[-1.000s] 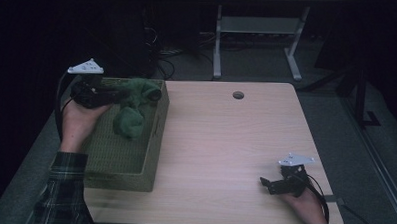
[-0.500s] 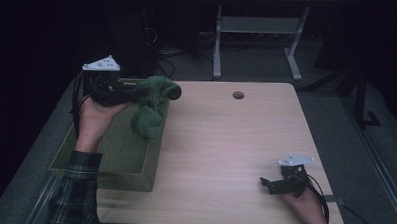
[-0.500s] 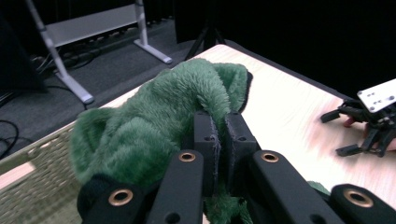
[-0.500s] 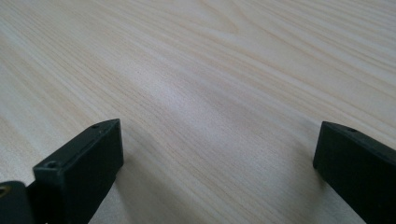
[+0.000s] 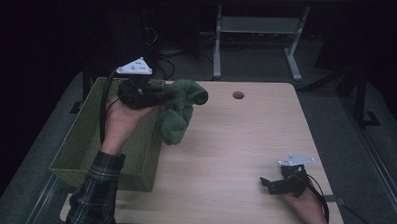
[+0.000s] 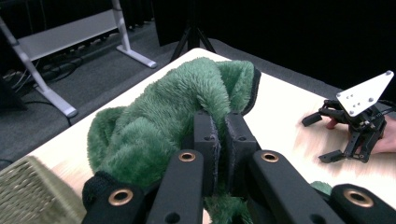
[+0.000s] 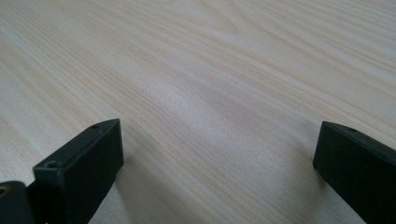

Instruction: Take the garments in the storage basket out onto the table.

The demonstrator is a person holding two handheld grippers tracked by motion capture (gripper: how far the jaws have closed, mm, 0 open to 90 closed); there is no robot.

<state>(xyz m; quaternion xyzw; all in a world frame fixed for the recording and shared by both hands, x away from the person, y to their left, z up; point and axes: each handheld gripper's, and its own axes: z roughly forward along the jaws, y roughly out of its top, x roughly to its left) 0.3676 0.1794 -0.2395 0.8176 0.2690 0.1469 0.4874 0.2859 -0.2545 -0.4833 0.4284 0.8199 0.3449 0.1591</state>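
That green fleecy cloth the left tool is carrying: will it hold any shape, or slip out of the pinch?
Probably floppy: the green cloth droops in folds below the left tool, which is shut on it. It seems light, since a pinch on one bunched part carries all of it. Slipping looks unlikely, because the plush pile is squeezed between the pads. On the table it would likely slump.

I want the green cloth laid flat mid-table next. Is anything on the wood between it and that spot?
Nothing visible. The green cloth hangs from the left gripper past the basket; the table ahead is bare.
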